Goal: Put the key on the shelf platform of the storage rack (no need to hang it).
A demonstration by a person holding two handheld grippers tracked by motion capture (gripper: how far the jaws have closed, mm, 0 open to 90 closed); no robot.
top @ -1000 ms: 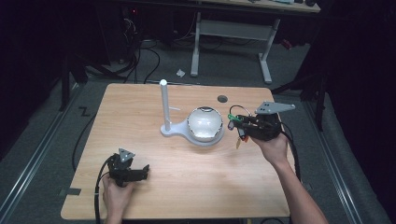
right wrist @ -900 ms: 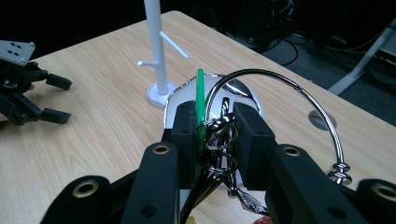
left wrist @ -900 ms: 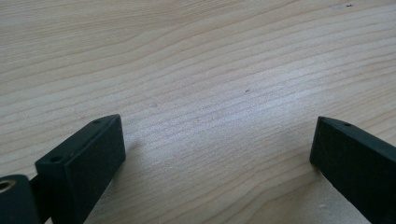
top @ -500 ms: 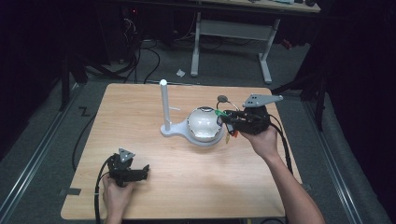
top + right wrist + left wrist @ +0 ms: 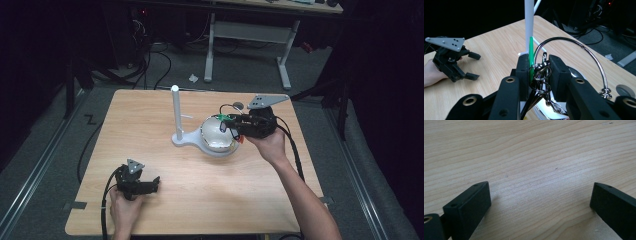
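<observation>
My right gripper (image 5: 231, 125) hangs over the right side of a white bowl (image 5: 214, 134) and is shut on a bunch of metal key rings (image 5: 541, 72) with a green tag (image 5: 531, 53). A large wire ring (image 5: 574, 43) loops up and to the right of the jaws. The bowl joins the base of a white stand with an upright post (image 5: 175, 111), which rises just beyond the jaws (image 5: 529, 25). My left gripper (image 5: 152, 184) rests on the table near the front left, open, with bare wood (image 5: 539, 195) between its fingers.
A small grey disc (image 5: 239, 105) lies on the wooden table (image 5: 150, 115) behind the bowl. A cable (image 5: 292, 150) trails from the right gripper along the person's forearm. Desk legs and cables stand on the floor beyond the table's far edge.
My right gripper has moved left and slightly up with the key rings, from beside the bowl to over its right side. The left gripper has stayed in place.
</observation>
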